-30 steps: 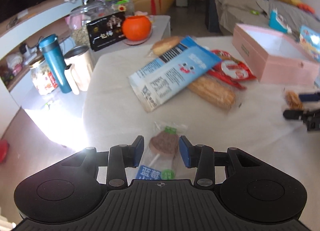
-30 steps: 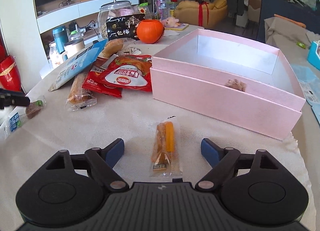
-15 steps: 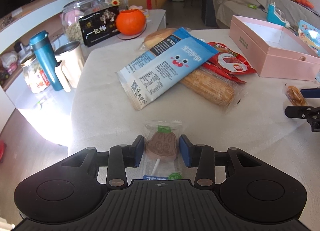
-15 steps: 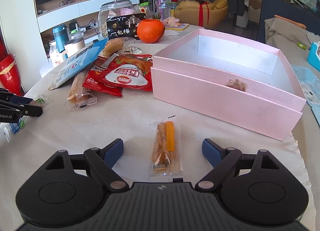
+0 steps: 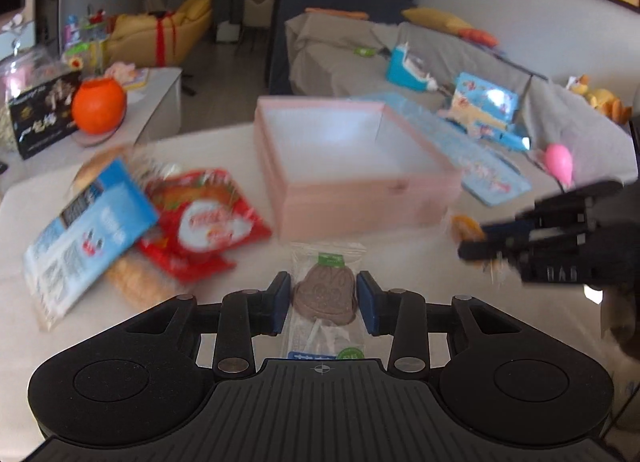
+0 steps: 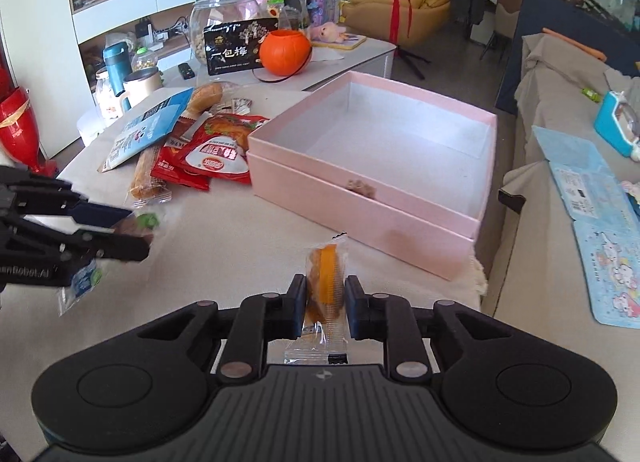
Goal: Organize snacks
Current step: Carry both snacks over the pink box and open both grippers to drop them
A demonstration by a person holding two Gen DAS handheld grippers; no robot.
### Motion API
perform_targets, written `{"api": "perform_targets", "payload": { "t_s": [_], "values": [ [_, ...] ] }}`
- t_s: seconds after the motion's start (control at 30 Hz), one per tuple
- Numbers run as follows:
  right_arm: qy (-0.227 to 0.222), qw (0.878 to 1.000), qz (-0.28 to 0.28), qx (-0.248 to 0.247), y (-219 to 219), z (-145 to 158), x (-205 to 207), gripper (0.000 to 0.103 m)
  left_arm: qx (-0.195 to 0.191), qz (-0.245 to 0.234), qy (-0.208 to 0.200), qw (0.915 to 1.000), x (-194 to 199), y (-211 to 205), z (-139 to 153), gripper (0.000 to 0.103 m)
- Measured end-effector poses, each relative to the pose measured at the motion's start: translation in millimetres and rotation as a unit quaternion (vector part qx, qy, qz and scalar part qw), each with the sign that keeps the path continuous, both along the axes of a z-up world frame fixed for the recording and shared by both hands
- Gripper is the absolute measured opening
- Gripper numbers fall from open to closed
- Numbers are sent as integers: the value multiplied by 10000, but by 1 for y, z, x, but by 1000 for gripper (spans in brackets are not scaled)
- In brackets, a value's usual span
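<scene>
Left gripper clamped on a wrapped brown lollipop, pads on either flank of the bell-shaped candy, stick and wrapper tail trailing back toward the body; packet held clear of the table. Right gripper closed on a slim clear packet with an orange snack, standing on edge between the pads, also lifted. Both face the open pink box, near ahead, one small brownish item already against its near wall. Judgement: the step is carrying both packets in. Clear the near rim before lowering, release low over bare floor, and stagger the drops so the grippers do not meet. Red packets and blue bag lie left of the box, still to collect.
</scene>
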State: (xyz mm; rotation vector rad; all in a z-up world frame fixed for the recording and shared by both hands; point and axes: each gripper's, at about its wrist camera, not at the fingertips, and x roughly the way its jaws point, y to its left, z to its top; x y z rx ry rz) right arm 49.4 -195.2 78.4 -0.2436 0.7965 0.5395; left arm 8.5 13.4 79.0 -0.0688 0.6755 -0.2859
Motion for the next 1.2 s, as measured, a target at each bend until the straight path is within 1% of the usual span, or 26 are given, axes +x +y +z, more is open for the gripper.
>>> {"api": "perform_targets", "payload": {
  "t_s": [0.07, 0.13, 0.17, 0.2, 0.23, 0.3, 0.43, 0.53, 0.57, 0.63, 0.7, 0.73, 0.8, 0.9, 0.93, 1.0, 1.07, 1.1, 1.2],
  "values": [
    [-63, 9999, -116, 50, -13, 7, -2, 20, -342, 88, -615, 9975, 25, -9, 29, 42],
    [-50, 9996, -235, 130, -22, 9, -2, 20, -882, 165, -989, 9910, 55, -10, 47, 44],
    [-31, 9994, -291, 157, -24, 9, -1, 20, -1043, 207, -946, 9898, 73, -12, 50, 47],
    [-12, 9993, -343, 173, -26, 8, 0, 20, -1128, 253, -772, 9903, 91, -14, 49, 43],
    [5, 9990, -402, 178, -28, 7, 1, 20, -1225, 316, -590, 9902, 106, -15, 45, 43],
    [37, 9986, -497, 162, -30, 4, 4, 20, -1311, 438, -520, 9890, 119, -11, 37, 43],
    [16, 9977, -606, 306, -37, 8, 12, 20, -1031, 595, -601, 9911, 97, 3, 19, 43],
    [-212, 9966, -630, 482, -36, 24, 23, 20, -789, 552, -549, 9938, 66, 13, 0, 43],
    [-262, 9955, -662, 623, -35, 33, 31, 20, -710, 556, -538, 9945, 59, 14, -6, 43],
    [-223, 9924, -733, 964, -31, 49, 55, 20, -558, 588, -479, 9956, 41, 21, -19, 43],
    [-207, 9883, -942, 1184, -26, 61, 79, 21, -506, 664, -411, 9957, 27, 28, -29, 43],
    [-216, 9872, -1024, 1207, -22, 65, 90, 23, -497, 728, -374, 9954, 18, 35, -35, 43],
    [-214, 9885, -1053, 1067, -9, 67, 107, 23, -454, 887, -355, 9944, 7, 50, -43, 43],
    [-127, 9906, -1082, 829, 12, 59, 116, 23, -401, 1262, -464, 9901, -7, 74, -55, 43],
    [-37, 9914, -1003, 837, 19, 55, 116, 23, -397, 1414, -552, 9876, -11, 84, -57, 43],
    [68, 9936, -801, 794, 38, 50, 112, 23, -440, 1726, -564, 9824, -14, 98, -61, 43],
    [110, 9964, -565, 626, 59, 43, 102, 26, -666, 1963, -495, 9770, -16, 113, -63, 43],
    [141, 9977, -413, 518, 72, 39, 96, 27, -713, 2048, -510, 9749, -18, 118, -63, 43],
    [309, 9986, 7, 427, 107, 32, 84, 35, -514, 2473, -603, 9657, -24, 133, -61, 43]
  ]
}}
